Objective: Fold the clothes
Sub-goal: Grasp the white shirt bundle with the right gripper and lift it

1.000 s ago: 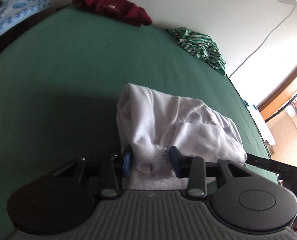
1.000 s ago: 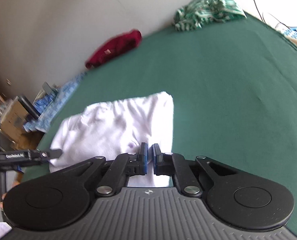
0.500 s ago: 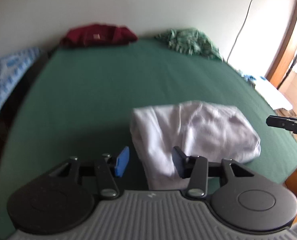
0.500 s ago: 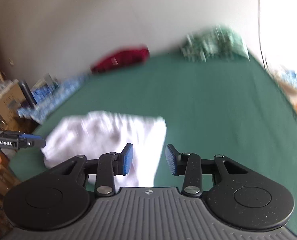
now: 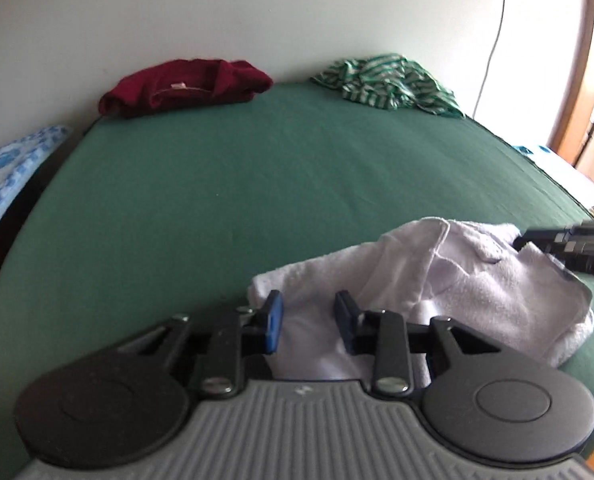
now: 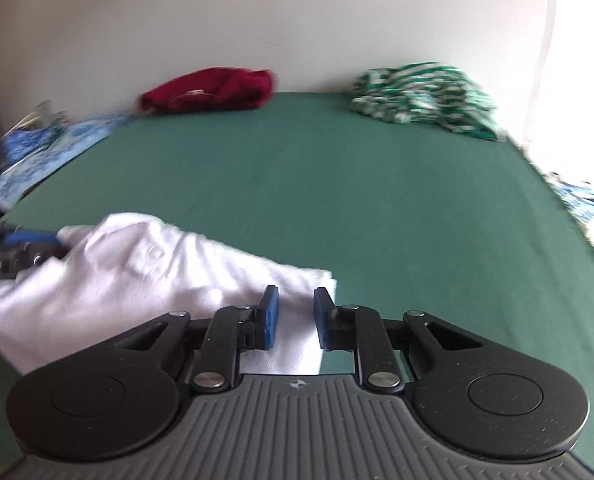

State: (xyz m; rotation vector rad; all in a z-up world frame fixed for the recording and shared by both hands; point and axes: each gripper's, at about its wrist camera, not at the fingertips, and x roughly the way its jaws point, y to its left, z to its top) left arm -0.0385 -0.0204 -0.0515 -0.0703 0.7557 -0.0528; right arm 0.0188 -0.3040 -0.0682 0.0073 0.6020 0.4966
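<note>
Nubby white cloth garment (image 5: 477,292); smooth matt green sheet (image 5: 257,184)

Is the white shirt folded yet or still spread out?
Folded. The white shirt lies as a compact layered bundle on the green sheet, doubled edges showing; both tools, left and right, are open.

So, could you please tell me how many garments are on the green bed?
3: white one near the tongs, maroon one far left, green striped one far right.

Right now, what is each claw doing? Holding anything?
Left claw: open, holding nothing, its fingers either side of the white garment.
Right claw: open, holding nothing, over the same garment's edge.
</note>
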